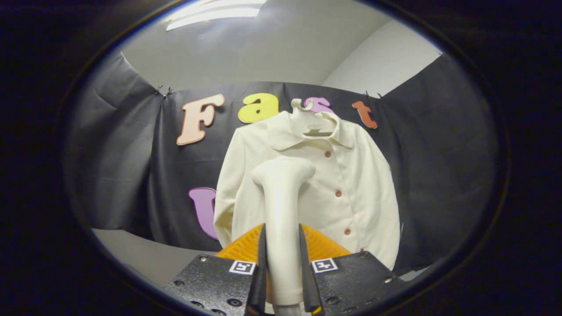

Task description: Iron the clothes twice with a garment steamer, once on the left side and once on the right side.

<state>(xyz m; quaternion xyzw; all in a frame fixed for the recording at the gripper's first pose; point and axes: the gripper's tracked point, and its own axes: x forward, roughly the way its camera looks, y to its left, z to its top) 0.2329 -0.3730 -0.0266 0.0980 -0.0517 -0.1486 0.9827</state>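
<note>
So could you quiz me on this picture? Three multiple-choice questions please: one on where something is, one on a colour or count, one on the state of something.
1. Where is the garment steamer?
A. between the fingers
B. lying on the floor
C. hooked on the hanger

2. What colour is the shirt?
A. navy
B. cream
C. red

3. What state is the shirt in?
A. folded flat
B. hung on a hanger, buttoned
C. crumpled in a heap

Answers:
1 A, the gripper is closed on its handle, a finger on each side.
2 B, the cloth is pale cream with reddish buttons.
3 B, it hangs against the black cloth wall, front closed.
</note>
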